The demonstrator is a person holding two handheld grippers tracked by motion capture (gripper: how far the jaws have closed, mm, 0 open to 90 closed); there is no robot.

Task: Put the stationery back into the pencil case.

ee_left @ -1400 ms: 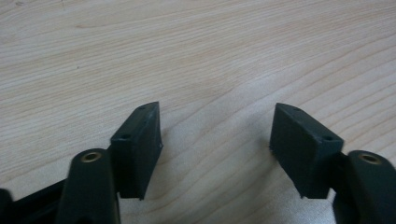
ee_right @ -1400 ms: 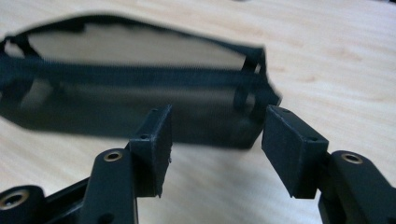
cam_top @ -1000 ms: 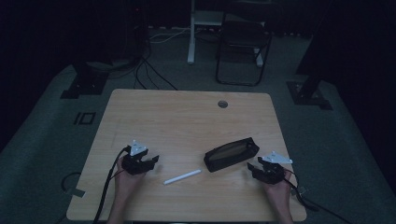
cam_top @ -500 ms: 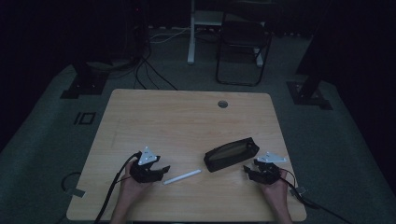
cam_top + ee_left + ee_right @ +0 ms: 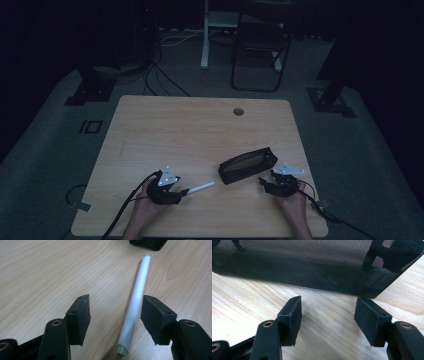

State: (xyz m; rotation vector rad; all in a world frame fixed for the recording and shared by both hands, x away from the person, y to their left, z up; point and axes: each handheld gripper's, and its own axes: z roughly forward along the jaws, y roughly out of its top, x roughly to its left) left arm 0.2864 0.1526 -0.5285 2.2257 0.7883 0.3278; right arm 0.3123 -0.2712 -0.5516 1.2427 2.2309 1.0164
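Low on the wooden table [image 5: 200, 130], the white pen [image 5: 136, 302] is seen lying flat between the parted jaws of the left gripper [image 5: 115, 315], untouched by either pad. The right gripper [image 5: 328, 315], whose jaws have just been opening, is held empty just before the black mesh pouch [image 5: 312, 265].

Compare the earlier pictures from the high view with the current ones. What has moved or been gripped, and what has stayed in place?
The left gripper has slid right across the table until its open jaws straddle the near end of the white pen; the pads do not press it yet. The right gripper has just been opening its jaws, nothing between them. It has kept its place by the black mesh pouch. Pen and pouch lie where they were.
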